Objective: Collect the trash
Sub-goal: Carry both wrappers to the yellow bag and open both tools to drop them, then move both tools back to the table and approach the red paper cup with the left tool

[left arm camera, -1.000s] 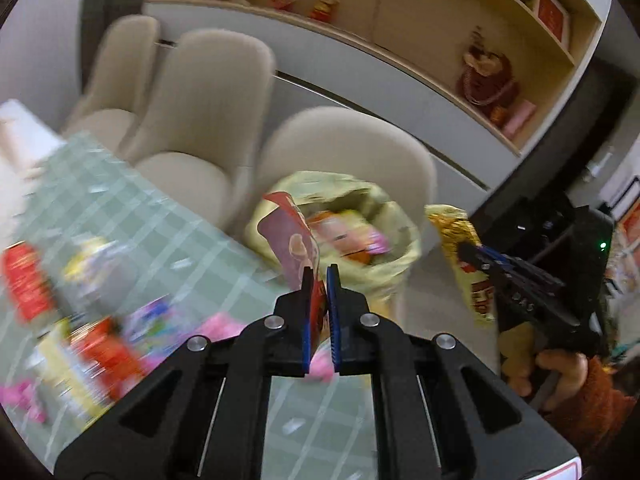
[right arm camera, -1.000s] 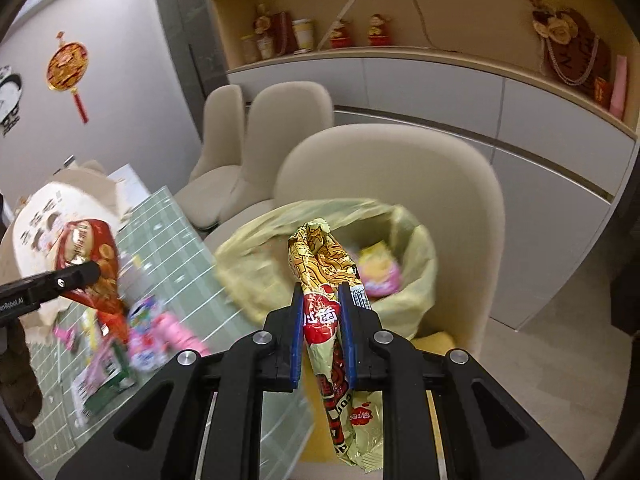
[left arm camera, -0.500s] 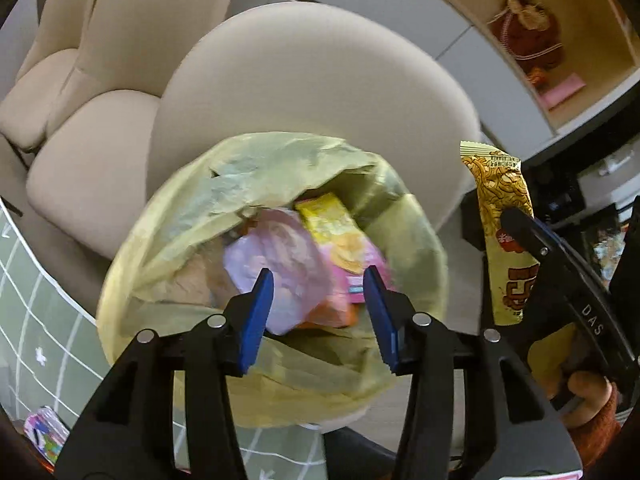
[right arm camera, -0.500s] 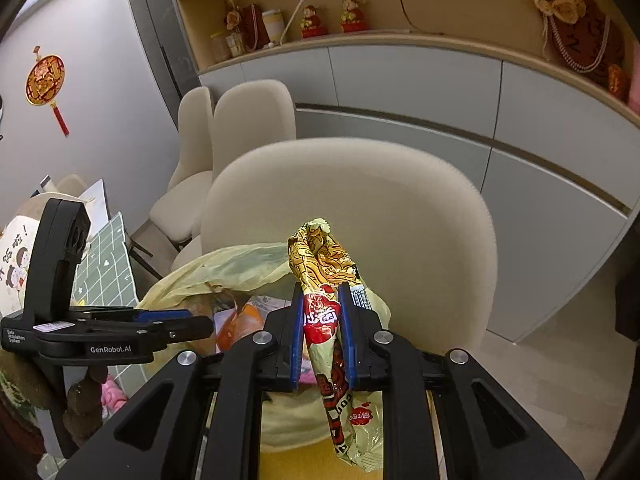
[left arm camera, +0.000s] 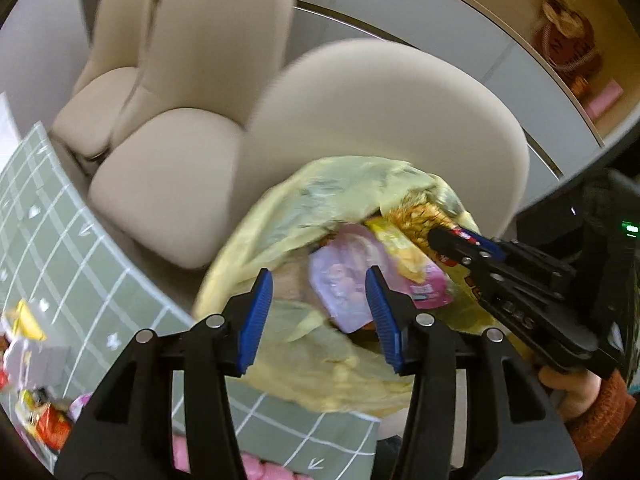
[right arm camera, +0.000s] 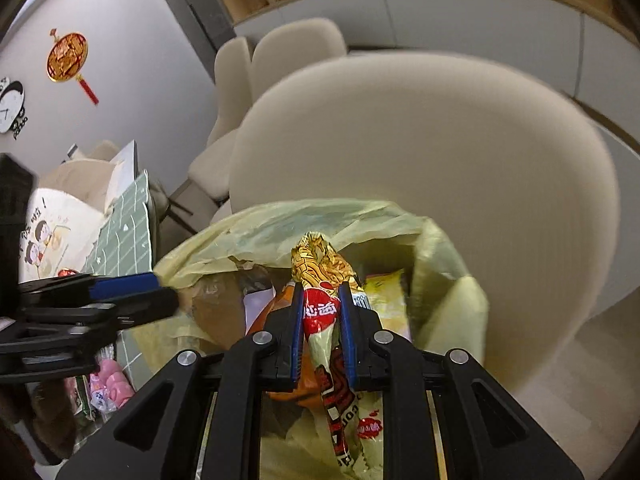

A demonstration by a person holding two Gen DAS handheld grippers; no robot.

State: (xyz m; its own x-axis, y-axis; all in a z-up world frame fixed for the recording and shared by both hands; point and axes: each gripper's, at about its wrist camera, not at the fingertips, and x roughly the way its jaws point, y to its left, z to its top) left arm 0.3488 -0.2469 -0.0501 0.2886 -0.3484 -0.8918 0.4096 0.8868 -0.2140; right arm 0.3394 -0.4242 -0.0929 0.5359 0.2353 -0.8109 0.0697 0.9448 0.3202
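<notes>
Right gripper [right arm camera: 323, 322] has carried crinkly foil wrapper [right arm camera: 320, 264] over yellow bag [right arm camera: 280, 224].

Yellow trash bag [left arm camera: 320, 208] gapes open, holding a purple packet [left arm camera: 344, 280] and yellow wrapper [left arm camera: 396, 244]; gold-red snack wrapper [right arm camera: 324, 280] upright over its mouth.

One yellow trash bag [left arm camera: 320, 372], three beige chairs [left arm camera: 384, 120], two tongs [left arm camera: 318, 312], one gold snack wrapper [right arm camera: 324, 280], one wall clock [right arm camera: 10, 108]
</notes>
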